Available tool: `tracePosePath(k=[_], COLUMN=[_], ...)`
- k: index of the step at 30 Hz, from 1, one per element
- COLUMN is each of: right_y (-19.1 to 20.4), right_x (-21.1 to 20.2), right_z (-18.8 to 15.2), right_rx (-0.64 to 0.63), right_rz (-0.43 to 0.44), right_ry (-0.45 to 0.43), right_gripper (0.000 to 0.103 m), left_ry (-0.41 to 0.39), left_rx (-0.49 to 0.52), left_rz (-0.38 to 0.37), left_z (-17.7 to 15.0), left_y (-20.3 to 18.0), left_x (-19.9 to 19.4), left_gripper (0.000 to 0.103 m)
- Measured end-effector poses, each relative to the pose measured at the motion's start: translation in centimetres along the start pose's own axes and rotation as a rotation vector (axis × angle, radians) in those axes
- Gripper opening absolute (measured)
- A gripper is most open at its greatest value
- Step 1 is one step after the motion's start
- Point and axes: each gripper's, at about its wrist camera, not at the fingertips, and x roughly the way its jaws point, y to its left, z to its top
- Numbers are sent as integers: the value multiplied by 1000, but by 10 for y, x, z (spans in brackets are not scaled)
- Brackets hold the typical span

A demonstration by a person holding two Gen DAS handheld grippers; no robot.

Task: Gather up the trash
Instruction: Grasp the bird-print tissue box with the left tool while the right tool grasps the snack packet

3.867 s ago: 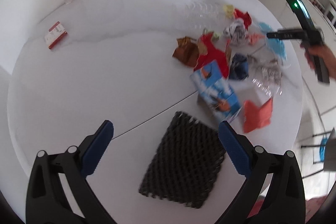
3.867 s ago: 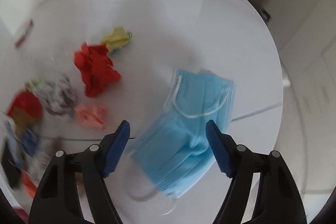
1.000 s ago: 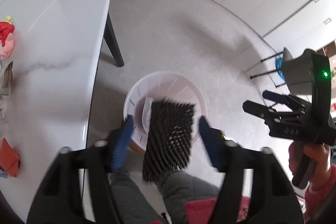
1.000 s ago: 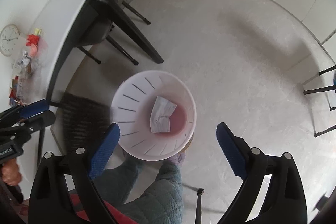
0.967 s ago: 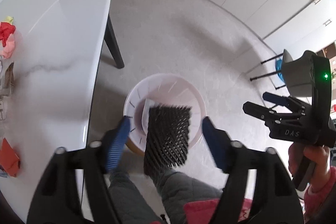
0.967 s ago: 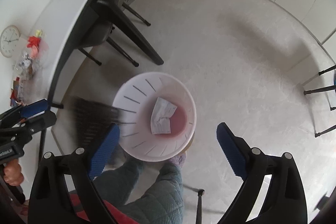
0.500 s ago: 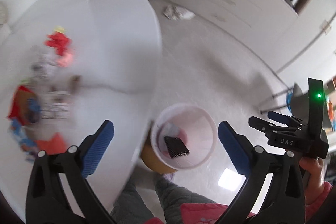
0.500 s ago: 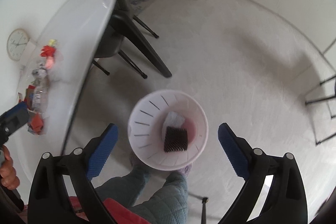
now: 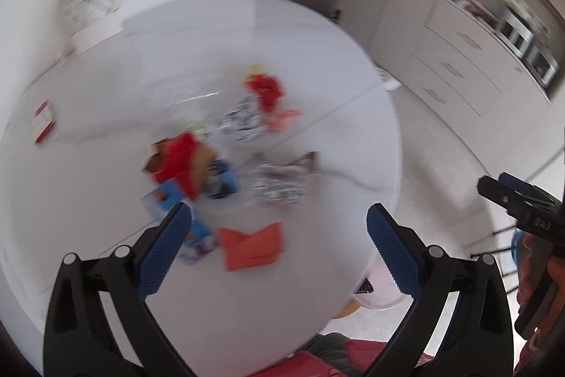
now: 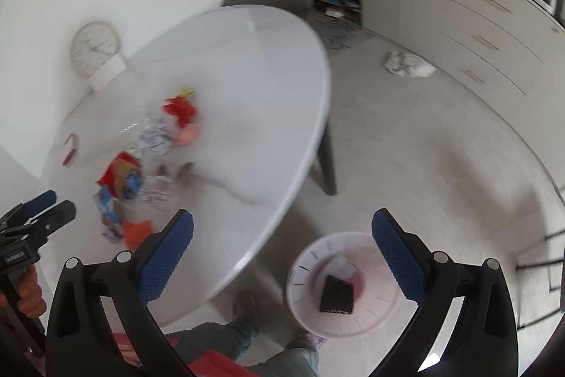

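left gripper [image 9: 279,235]: jaws spread, empty, over round white table [image 9: 106,172] | right gripper [image 10: 282,242]: jaws spread, empty | black mesh foam pad [image 10: 336,299]: inside white slotted bin [image 10: 303,299] on floor | scattered colourful trash [image 9: 226,158]: on table

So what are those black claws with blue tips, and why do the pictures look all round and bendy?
Those are grabbers a person holds, one in each hand. A tiny fisheye camera on each one bends the picture. One view looks along the left gripper, the other along the right gripper. Both are open and hold nothing. On the white table lies trash: an orange paper, red scraps, crumpled wrappers. On the floor stands a white bin with a black mesh piece inside.
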Motion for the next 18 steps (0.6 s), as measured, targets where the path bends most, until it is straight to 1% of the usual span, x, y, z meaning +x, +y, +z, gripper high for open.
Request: tracePosePath(k=[4,8,15,18], right_y=[32,57,77,81], right_x=[14,26,42,48], right_z=[4,9,12,14], right_rx=[-63,-108,-145,-164], right_rz=[40,59,76,81], right_ry=[18,35,66,85], right_gripper=[100,100,100,100], left_ry=[41,81,216,258], left_rx=[-73,-130,-273,-327], left_rz=[44,70,93,99], left_z=[-6,-11,-18,-23], left_y=[37,62,101,109], left_x=[8,19,65,87], left_gripper=[95,95,95,95])
